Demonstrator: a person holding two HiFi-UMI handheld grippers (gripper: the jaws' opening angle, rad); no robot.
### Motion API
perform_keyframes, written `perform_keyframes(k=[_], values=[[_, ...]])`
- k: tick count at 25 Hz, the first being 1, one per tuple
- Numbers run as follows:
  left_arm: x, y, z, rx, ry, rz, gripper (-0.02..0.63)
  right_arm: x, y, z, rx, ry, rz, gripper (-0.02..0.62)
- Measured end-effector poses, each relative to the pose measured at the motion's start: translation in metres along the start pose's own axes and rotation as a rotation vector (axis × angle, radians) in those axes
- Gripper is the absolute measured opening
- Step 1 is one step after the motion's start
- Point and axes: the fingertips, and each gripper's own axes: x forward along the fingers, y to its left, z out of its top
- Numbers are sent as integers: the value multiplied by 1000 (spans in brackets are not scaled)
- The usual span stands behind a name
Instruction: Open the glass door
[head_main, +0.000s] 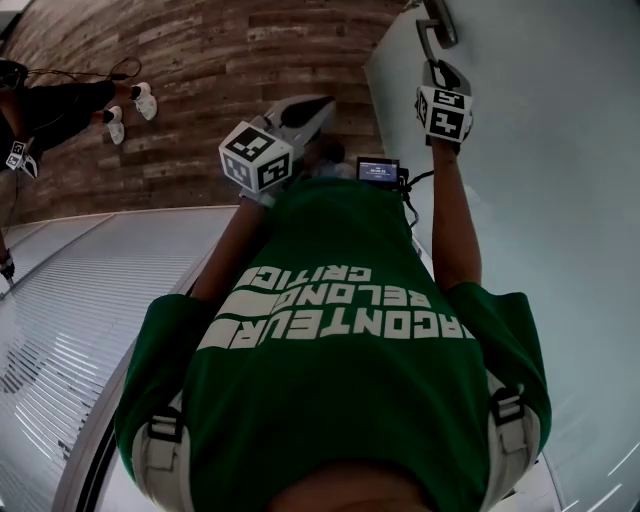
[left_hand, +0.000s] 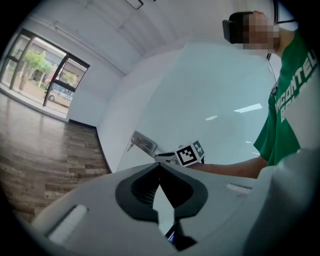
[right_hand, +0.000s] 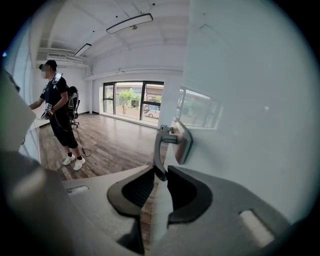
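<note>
So, your right claw (right_hand: 161, 172) tight on the door handle (right_hand: 156, 150) of the glass door (right_hand: 240, 125), left claw (left_hand: 160, 166) closed, empty.

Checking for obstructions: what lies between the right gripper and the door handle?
Nothing; right gripper view shows the right gripper closed on the silver metal lever handle.

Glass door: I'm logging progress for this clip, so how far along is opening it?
Done: the right gripper is at the door handle. In hand: its fingers are closed on the handle's end. Left: working the handle and swinging the glass door; whether it is already ajar is unclear. The left gripper is shut, empty, held off the door.
</note>
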Motion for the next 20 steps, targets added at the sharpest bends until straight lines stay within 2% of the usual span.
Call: perform_keyframes(k=[7, 11, 14, 17, 20], values=[[28, 18, -25, -5, 42, -19, 11, 11, -36, -35, 43, -17, -37, 66], [28, 24, -16, 5, 59, -78, 11, -3, -42, -33, 62, -10, -54, 66], [33, 17, -19, 36, 64, -117, 11, -20, -52, -55, 72, -7, -70, 66], [37, 22, -11, 63, 50, -135, 10, -27, -63, -73, 84, 0, -88, 67], [33, 33, 7, 64, 30, -145, 11, -36, -68, -75, 93, 9, -108, 67]])
